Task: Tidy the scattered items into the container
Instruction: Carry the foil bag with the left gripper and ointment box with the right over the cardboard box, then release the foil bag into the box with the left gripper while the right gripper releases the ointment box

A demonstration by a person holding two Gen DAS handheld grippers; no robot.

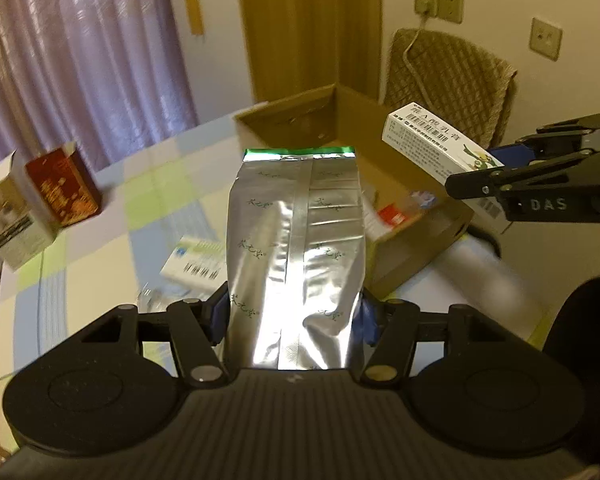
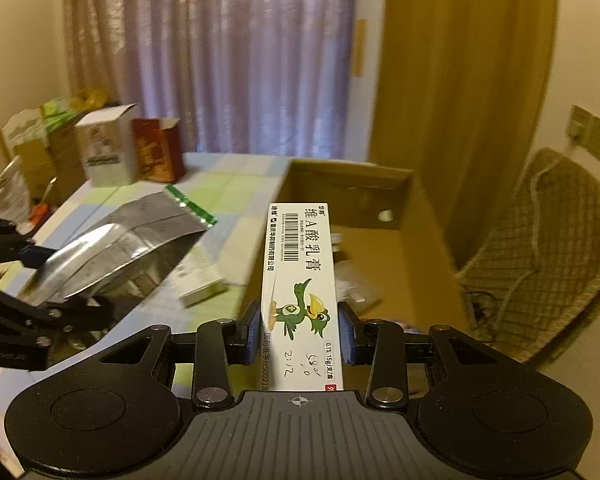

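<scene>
My left gripper (image 1: 294, 320) is shut on a silver foil pouch (image 1: 296, 256) with a green top strip, held upright above the table beside the open cardboard box (image 1: 416, 236). My right gripper (image 2: 300, 334) is shut on a long white ointment carton (image 2: 300, 280) with a green bird on it, raised over the near edge of the cardboard box (image 2: 340, 188). In the left wrist view the ointment carton (image 1: 432, 144) and right gripper (image 1: 496, 168) hang at the right, above the box. The foil pouch (image 2: 116, 248) shows at left in the right wrist view. Small items lie in the box.
A white and green flat carton (image 1: 194, 260) lies on the checked tablecloth (image 1: 100, 240) near the box. A white box (image 1: 12, 212) and a red box (image 1: 64, 184) stand at the far left. A padded chair (image 2: 548, 248) stands right of the table.
</scene>
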